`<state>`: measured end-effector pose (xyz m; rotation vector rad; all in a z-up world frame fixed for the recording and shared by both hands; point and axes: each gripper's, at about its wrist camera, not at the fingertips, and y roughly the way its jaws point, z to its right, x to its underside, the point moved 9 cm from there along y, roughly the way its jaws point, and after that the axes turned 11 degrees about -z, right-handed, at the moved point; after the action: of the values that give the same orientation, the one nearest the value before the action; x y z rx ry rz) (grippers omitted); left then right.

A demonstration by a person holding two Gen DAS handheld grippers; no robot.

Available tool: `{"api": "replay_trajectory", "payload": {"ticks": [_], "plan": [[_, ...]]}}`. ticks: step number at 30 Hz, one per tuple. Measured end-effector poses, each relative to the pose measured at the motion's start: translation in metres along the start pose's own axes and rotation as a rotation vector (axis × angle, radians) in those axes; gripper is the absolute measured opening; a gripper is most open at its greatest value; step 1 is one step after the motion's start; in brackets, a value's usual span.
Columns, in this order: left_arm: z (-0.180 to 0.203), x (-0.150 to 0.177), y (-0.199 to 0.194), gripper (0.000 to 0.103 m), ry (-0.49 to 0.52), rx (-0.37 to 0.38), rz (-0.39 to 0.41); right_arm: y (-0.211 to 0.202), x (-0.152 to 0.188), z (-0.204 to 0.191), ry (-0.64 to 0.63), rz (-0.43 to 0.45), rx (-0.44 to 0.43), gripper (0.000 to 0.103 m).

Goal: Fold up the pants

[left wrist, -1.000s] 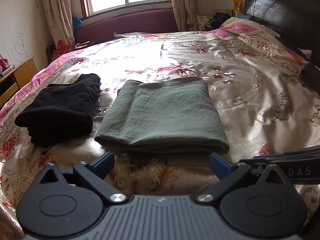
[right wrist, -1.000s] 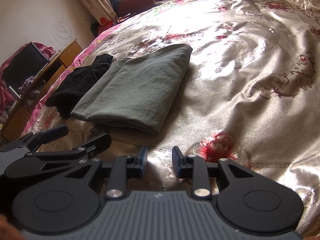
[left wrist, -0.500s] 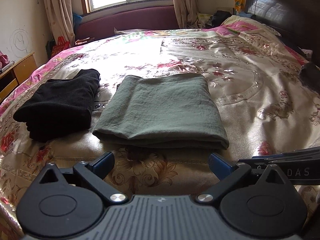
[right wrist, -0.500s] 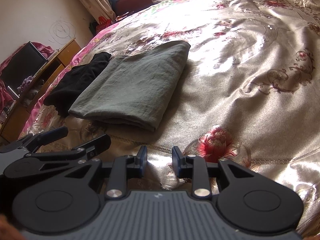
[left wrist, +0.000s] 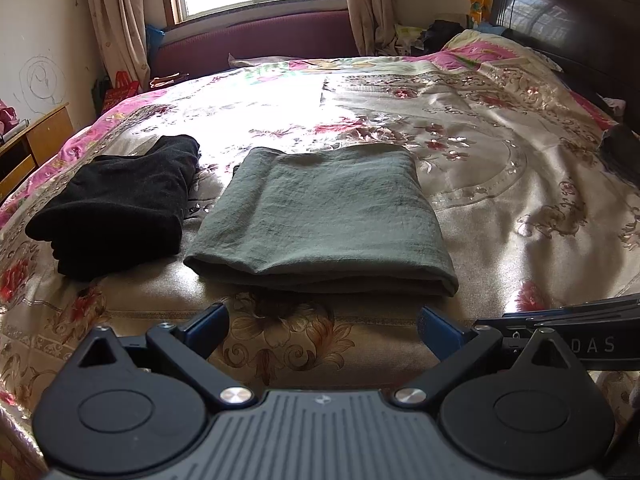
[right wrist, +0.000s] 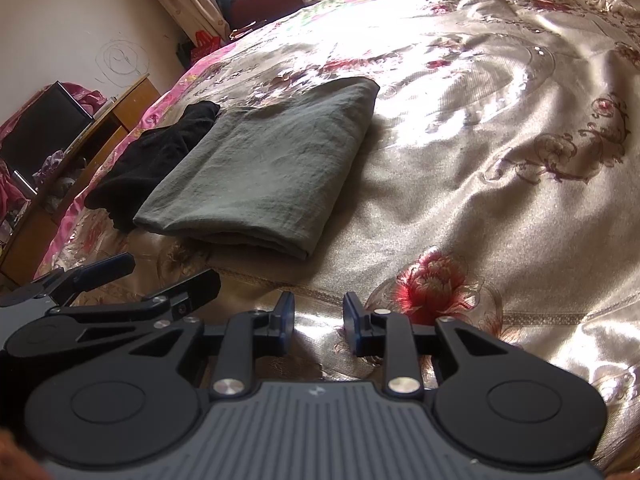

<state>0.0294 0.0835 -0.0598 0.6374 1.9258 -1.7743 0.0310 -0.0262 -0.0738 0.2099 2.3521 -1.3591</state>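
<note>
Grey-green pants lie folded in a neat rectangle on the floral bedspread; they also show in the right wrist view. My left gripper is wide open and empty, just short of the pants' near edge. My right gripper is open with a narrow gap and empty, to the right of the pants' near corner. The left gripper's fingers show at the left of the right wrist view.
A folded black garment lies left of the pants, also in the right wrist view. A dark headboard is at the far right. A wooden cabinet stands left of the bed. A window and curtains are behind.
Both grippers have drawn back a little from the folded pants and risen slightly. Neither gripper's opening has changed. The pants have not moved.
</note>
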Motion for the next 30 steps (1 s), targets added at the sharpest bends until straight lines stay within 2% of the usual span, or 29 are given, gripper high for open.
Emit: {"api": "replay_trajectory", "payload": {"ticks": [30], "plan": [[0.0004, 0.0022, -0.0005, 0.103, -0.008, 0.003, 0.002, 0.0027, 0.0012, 0.0007, 0.0, -0.006, 0.001, 0.029]]}}
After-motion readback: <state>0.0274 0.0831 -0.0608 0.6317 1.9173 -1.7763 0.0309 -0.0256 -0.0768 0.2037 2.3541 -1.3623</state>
